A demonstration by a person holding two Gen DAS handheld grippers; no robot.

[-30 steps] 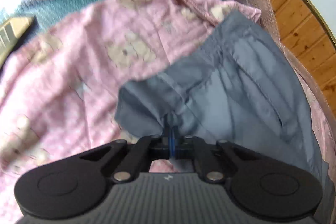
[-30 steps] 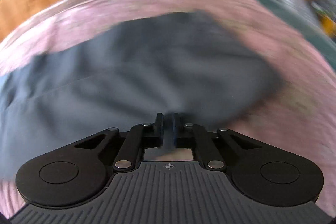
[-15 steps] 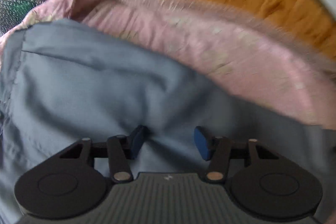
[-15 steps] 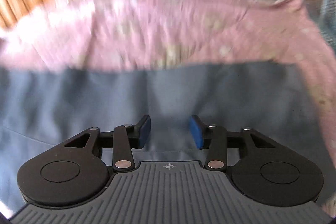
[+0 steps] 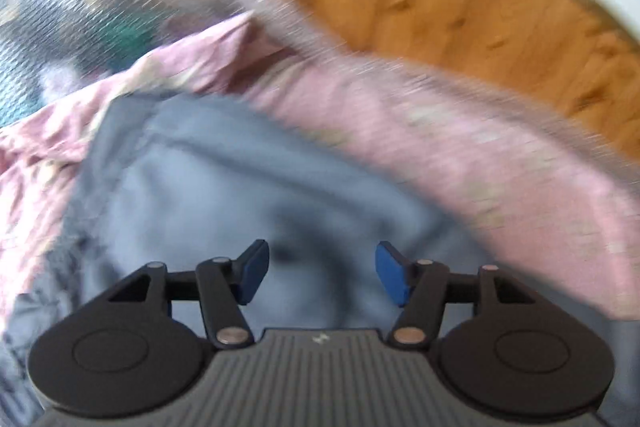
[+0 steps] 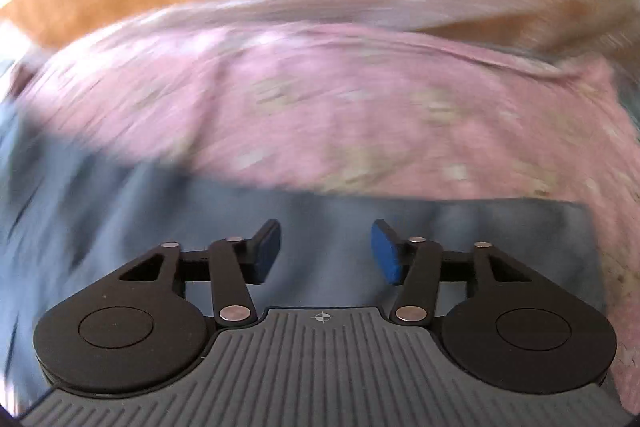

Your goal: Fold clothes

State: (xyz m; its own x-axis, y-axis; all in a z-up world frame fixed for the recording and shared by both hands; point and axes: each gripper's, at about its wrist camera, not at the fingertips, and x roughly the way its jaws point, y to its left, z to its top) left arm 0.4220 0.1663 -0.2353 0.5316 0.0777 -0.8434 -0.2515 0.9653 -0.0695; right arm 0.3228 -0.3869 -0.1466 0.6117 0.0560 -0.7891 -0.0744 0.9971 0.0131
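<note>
Left-wrist view showed the left gripper released, its jaws just having parted, nothing between its blue pads, above the slate-grey cloth garment lying on a pink printed fabric sheet. Right gripper likewise had just spread, empty, over that garment.

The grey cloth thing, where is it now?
The grey fabric garment lies spread on the pink patterned sheet, low in both wrist views, just beyond the open grippers.
</note>
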